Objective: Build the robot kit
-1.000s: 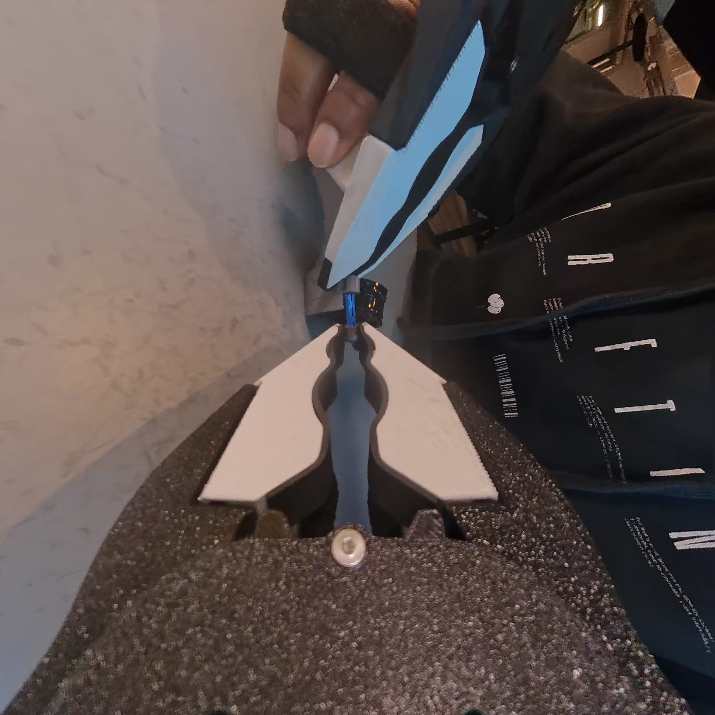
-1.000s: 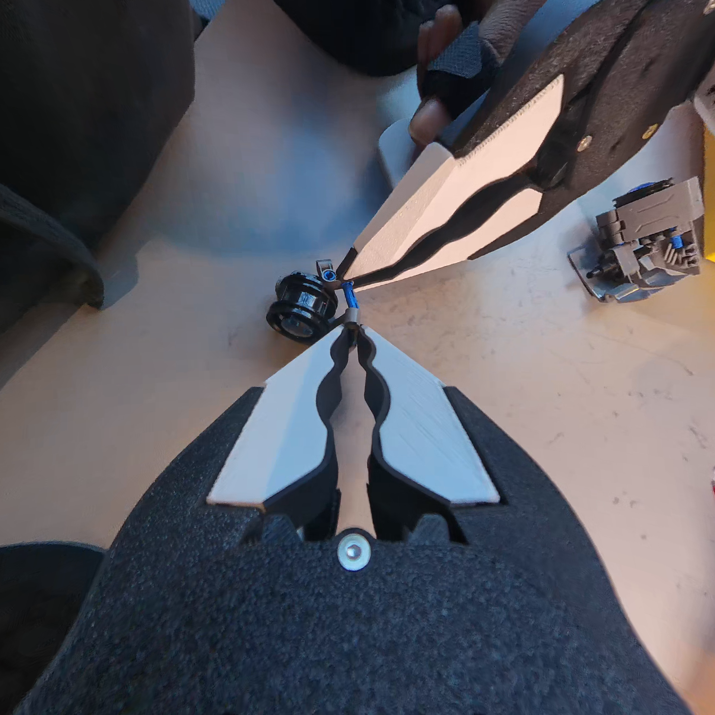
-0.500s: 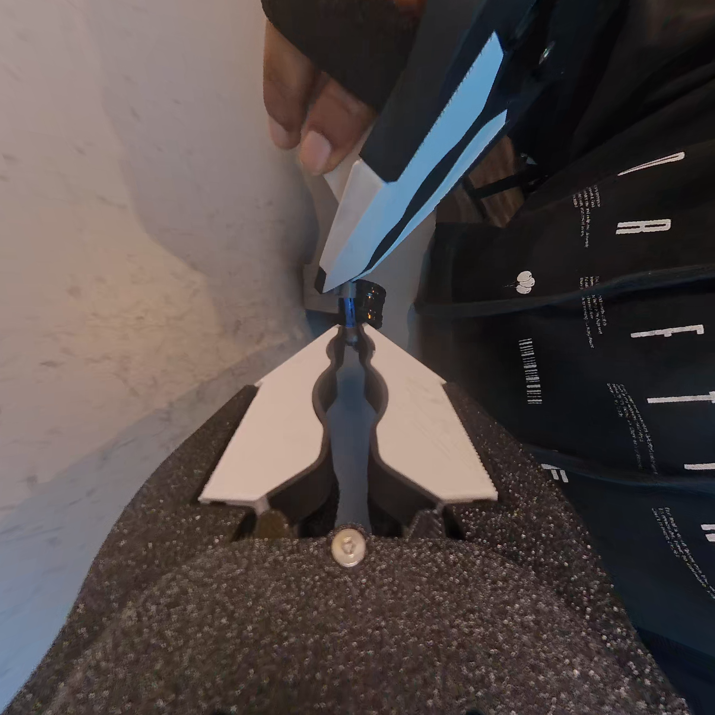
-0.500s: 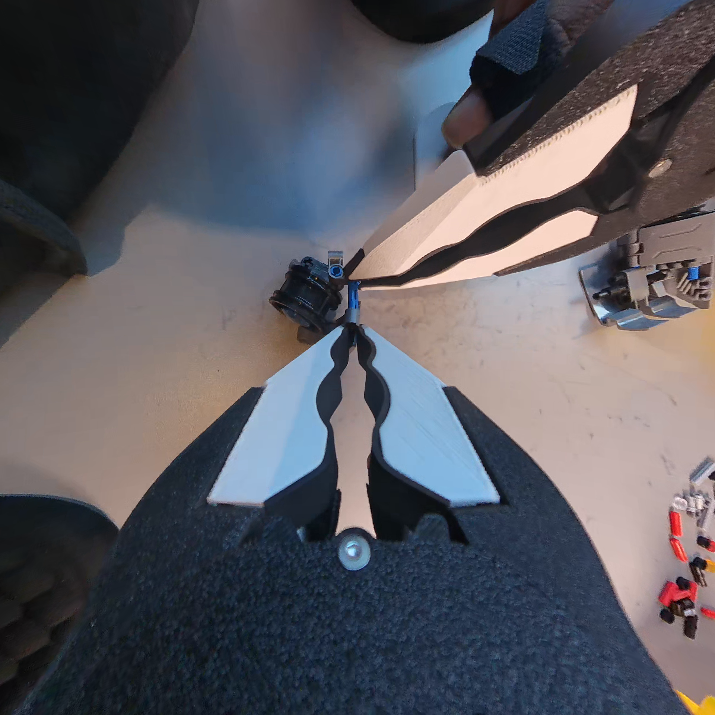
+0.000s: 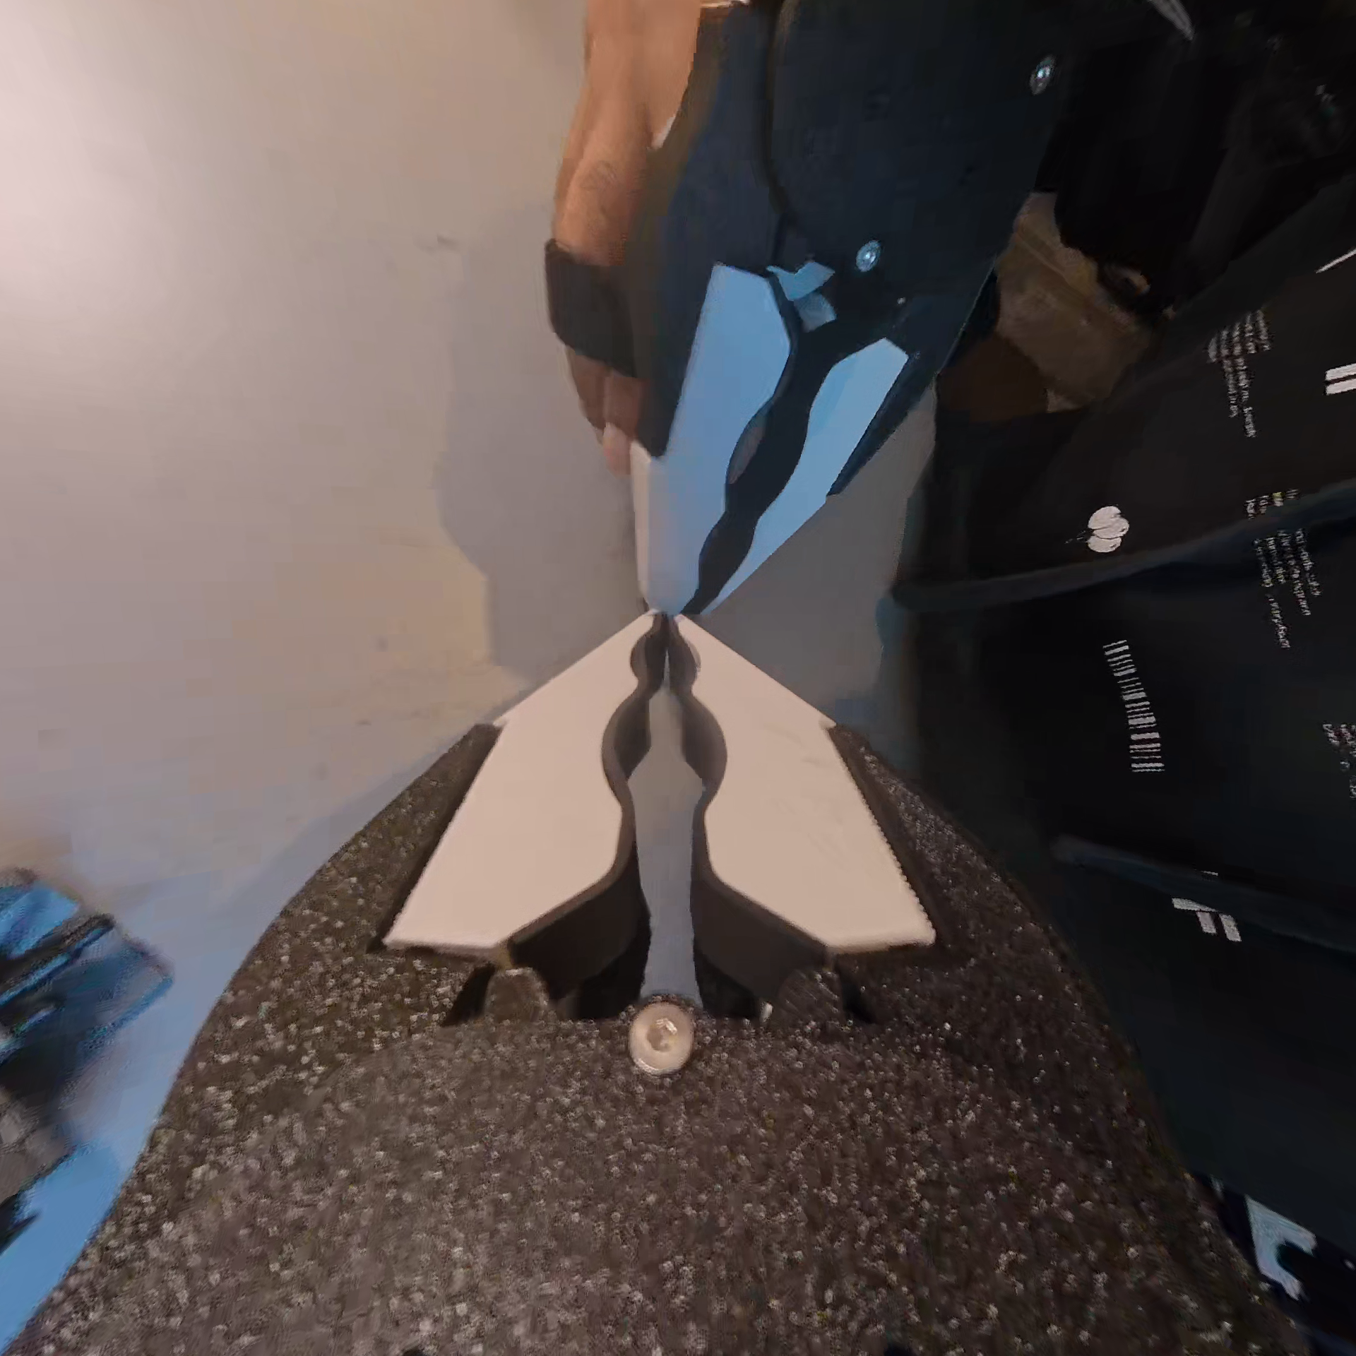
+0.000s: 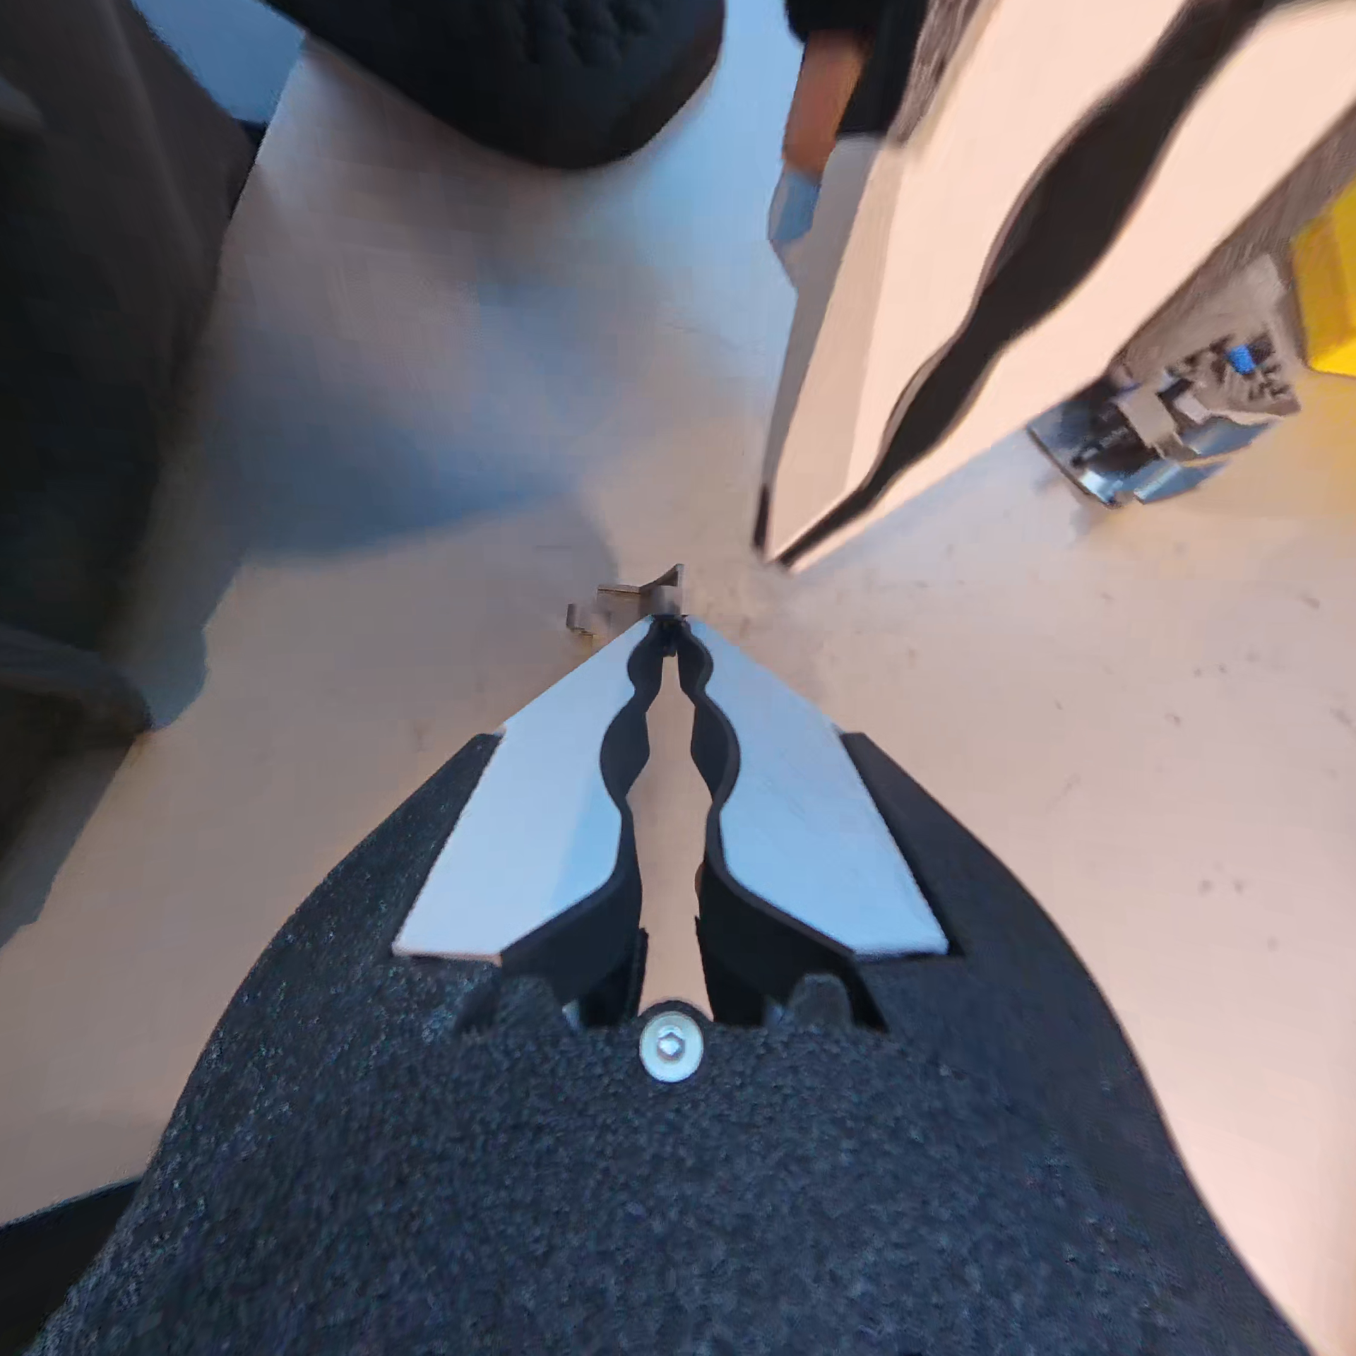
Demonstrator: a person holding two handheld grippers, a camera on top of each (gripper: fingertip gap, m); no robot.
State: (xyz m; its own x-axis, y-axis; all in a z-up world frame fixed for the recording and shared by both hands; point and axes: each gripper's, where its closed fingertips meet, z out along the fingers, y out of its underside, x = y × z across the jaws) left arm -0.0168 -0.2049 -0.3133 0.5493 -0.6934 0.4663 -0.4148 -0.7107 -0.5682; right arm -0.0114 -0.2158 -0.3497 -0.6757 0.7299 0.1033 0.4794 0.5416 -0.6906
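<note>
Below, your right tool (image 6: 669, 624) pinches a small grey toy-brick piece (image 6: 631, 598) at its very tips, just above the pale counter (image 6: 1027, 734). Your left tool (image 5: 666, 620) has its tips drawn together; whether anything sits between them is unclear, since the view is blurred. Farther right on the counter lies a grey brick assembly (image 6: 1174, 418) beside a yellow block (image 6: 1328, 293). Dark printed clothing (image 5: 1174, 660) fills the left view's right side.
</note>
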